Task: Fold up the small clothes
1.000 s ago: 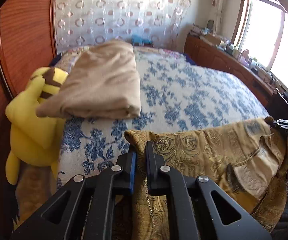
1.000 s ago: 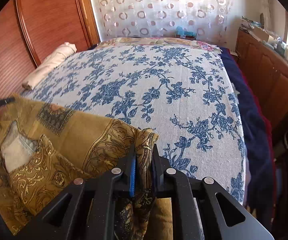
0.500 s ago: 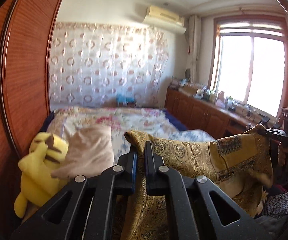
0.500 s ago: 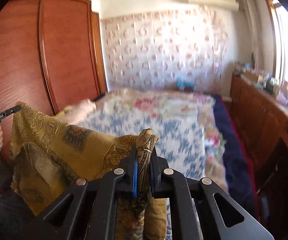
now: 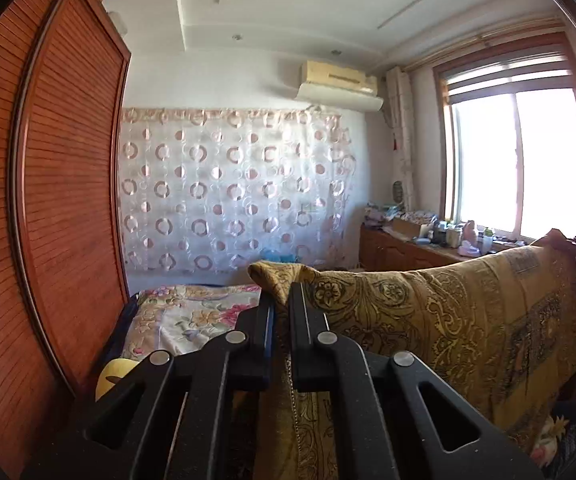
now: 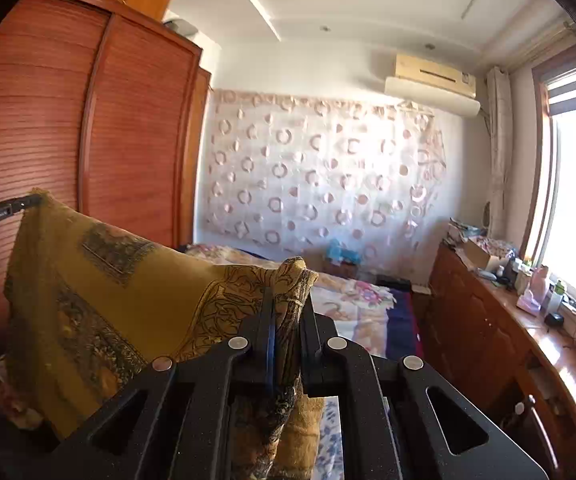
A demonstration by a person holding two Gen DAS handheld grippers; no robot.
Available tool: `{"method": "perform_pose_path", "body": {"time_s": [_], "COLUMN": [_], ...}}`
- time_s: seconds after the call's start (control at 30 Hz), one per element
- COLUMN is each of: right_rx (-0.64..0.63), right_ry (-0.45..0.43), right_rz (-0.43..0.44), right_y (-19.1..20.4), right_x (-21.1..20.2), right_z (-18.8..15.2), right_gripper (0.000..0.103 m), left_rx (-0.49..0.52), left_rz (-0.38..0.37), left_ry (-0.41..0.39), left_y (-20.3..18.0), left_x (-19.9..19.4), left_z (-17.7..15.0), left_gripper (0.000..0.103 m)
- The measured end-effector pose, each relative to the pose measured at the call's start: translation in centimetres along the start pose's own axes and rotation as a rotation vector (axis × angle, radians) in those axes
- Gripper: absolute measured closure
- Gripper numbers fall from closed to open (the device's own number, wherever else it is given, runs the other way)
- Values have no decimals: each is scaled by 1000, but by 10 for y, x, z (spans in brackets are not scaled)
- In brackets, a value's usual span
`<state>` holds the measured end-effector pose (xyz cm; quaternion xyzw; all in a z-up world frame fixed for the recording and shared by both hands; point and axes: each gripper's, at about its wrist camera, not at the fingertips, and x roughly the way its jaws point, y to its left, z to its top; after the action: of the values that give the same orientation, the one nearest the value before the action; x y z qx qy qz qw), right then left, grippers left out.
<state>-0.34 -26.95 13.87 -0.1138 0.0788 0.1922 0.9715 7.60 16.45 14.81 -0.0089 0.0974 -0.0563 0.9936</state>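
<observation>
- Two grippers clamped on one mustard patterned garment (image 5: 440, 320).
- Left gripper (image 5: 280, 312) pinches one top corner.
- Right gripper (image 6: 286, 312) pinches the other; cloth hangs above the bed (image 6: 352, 304).

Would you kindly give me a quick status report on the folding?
Left tongs and right tongs each shut on a corner of the gold patterned cloth. Cloth hangs spread between them above the bed. Nothing obstructing.
</observation>
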Motion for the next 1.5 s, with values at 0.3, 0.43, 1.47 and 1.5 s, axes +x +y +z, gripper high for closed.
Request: {"method": "perform_pose_path", "body": {"time_s": [0.3,0.43,1.47,1.5], "right_rx": [118,211,306,304], "right_ry": [308,350,572,584], "right_rz": [-182,-150,23,14], "right_y": [-2,-2,-53,-54], "right_x": [206,228,75,77], "right_z": [-19,-50,-158,-160], "right_gripper": [63,62,69,73], "left_rx": [71,56,68,79], "left_rz": [104,56,-85,-82], "left_ry": [165,222,698,697], "left_y": [22,26,-60,-63], "left_x": [143,135,118,118], "left_z": [-59,-92,-250,-250], "left_gripper": [76,45,22,22]}}
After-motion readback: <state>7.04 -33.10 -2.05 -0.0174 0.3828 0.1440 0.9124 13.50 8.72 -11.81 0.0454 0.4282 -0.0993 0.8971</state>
